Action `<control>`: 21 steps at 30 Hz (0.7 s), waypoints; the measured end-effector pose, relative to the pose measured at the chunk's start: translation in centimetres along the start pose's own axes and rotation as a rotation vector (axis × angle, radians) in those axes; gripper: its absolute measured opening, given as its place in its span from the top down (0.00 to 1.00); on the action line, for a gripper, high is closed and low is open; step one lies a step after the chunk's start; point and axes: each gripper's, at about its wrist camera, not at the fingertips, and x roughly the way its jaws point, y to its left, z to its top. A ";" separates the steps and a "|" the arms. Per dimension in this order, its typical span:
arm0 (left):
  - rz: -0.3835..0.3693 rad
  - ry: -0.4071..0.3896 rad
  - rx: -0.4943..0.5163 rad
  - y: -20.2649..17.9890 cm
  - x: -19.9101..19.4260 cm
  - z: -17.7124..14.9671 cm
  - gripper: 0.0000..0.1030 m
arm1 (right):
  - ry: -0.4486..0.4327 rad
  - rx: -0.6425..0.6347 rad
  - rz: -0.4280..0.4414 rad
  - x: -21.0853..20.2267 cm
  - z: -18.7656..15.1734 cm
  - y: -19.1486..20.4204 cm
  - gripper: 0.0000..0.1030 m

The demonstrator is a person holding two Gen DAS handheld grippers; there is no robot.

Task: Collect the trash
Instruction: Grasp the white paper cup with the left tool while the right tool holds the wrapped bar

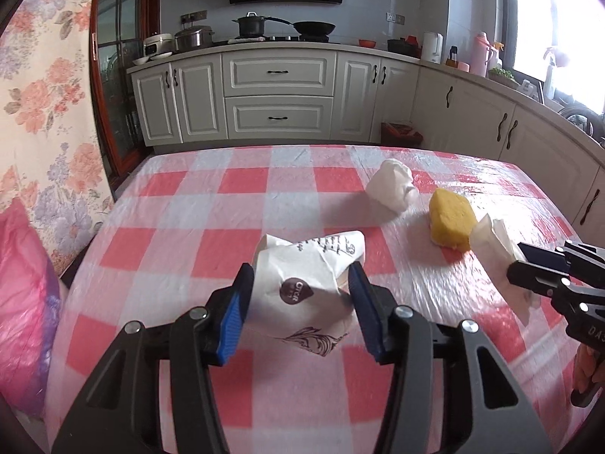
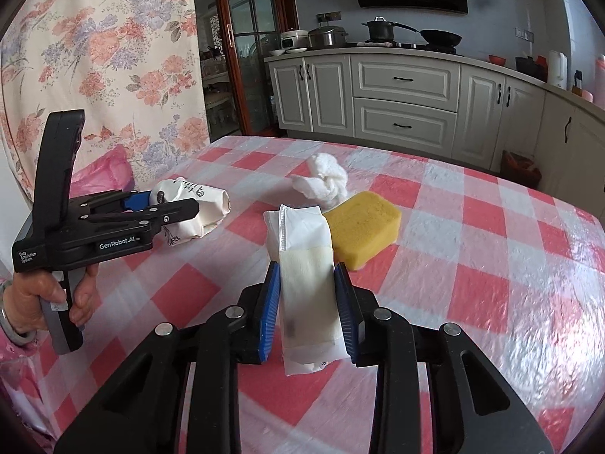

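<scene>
My left gripper [image 1: 300, 282] is shut on a crumpled white paper cup [image 1: 302, 283] with a brown logo, its blue pads pressing both sides just above the checked tablecloth [image 1: 181, 204]. The right wrist view shows that gripper [image 2: 181, 201] from the side, with the cup [image 2: 206, 204] sticking out past its fingers. My right gripper [image 2: 306, 278] is shut on a flat white wrapper [image 2: 302, 265], which stands up between the pads. In the left wrist view it [image 1: 520, 263] enters from the right with the wrapper [image 1: 493, 238].
A yellow sponge [image 2: 363, 227] lies just beyond the wrapper, and a crumpled white tissue [image 2: 327, 181] behind it; both also show as sponge [image 1: 452, 223] and tissue [image 1: 393, 185]. A pink bag [image 1: 22, 302] sits off the table's left edge. A hand [image 2: 38, 295] grips the left handle.
</scene>
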 end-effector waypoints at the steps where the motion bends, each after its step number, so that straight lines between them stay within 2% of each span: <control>1: 0.001 -0.006 -0.003 0.2 -0.7 -0.3 0.51 | 0.000 0.000 0.004 -0.2 -0.2 0.4 0.70; 10: 0.013 -0.085 -0.005 1.1 -8.3 -3.5 0.51 | -0.010 -0.008 0.050 -1.6 -1.1 6.1 0.70; 17: 0.072 -0.147 0.019 2.1 -13.0 -5.7 0.51 | -0.021 -0.048 0.088 -1.8 -0.5 11.1 0.70; 21: 0.097 -0.160 -0.004 3.8 -14.9 -6.4 0.51 | -0.025 -0.092 0.117 -1.8 0.1 13.7 0.70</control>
